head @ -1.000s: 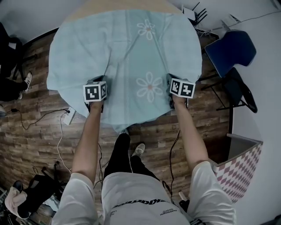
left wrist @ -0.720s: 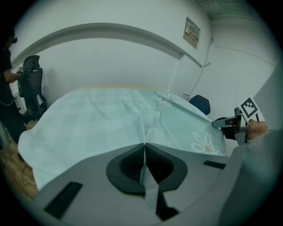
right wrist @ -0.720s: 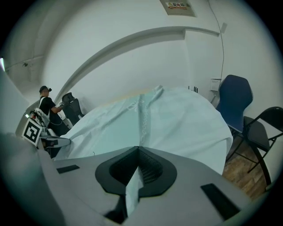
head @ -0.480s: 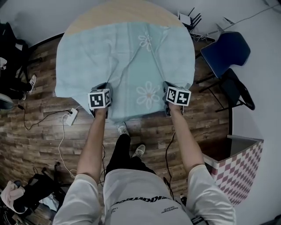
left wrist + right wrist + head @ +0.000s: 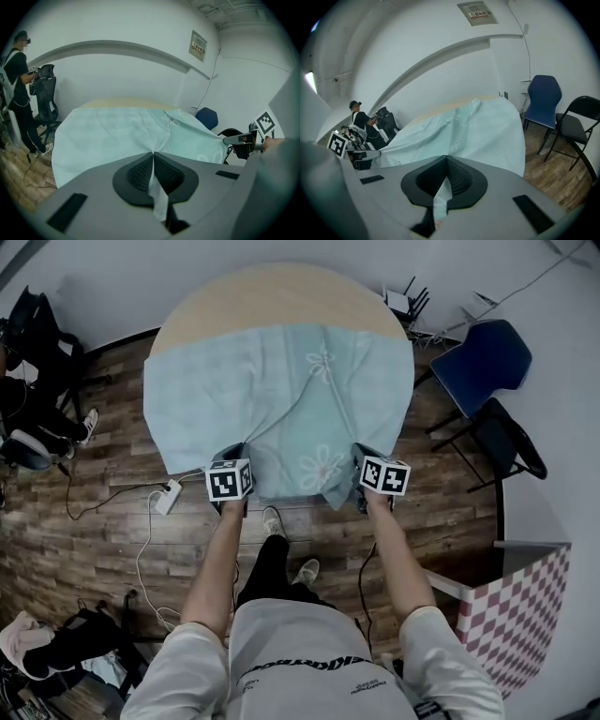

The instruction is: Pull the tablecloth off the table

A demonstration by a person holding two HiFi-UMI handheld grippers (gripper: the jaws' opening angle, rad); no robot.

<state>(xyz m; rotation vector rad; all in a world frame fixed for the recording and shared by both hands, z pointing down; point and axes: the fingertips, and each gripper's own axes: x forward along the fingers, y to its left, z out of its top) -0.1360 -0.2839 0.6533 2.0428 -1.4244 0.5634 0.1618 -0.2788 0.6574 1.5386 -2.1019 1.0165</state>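
Bare wood shows on the table (image 5: 272, 292) at upper centre, the tablecloth (image 5: 281, 399) covers the rest, its near hem clamped tight in my left gripper (image 5: 152, 159) and right gripper (image 5: 446, 161) (jaws fully pinched), though uneven tugging could slip one corner free.

A round counter (image 5: 272, 296) stood on the wooden floor (image 5: 94, 531). A pale blue flowered tablecloth (image 5: 281, 399) lay directly on it, covering all but a bare strip along the far edge and draping over the near edge.
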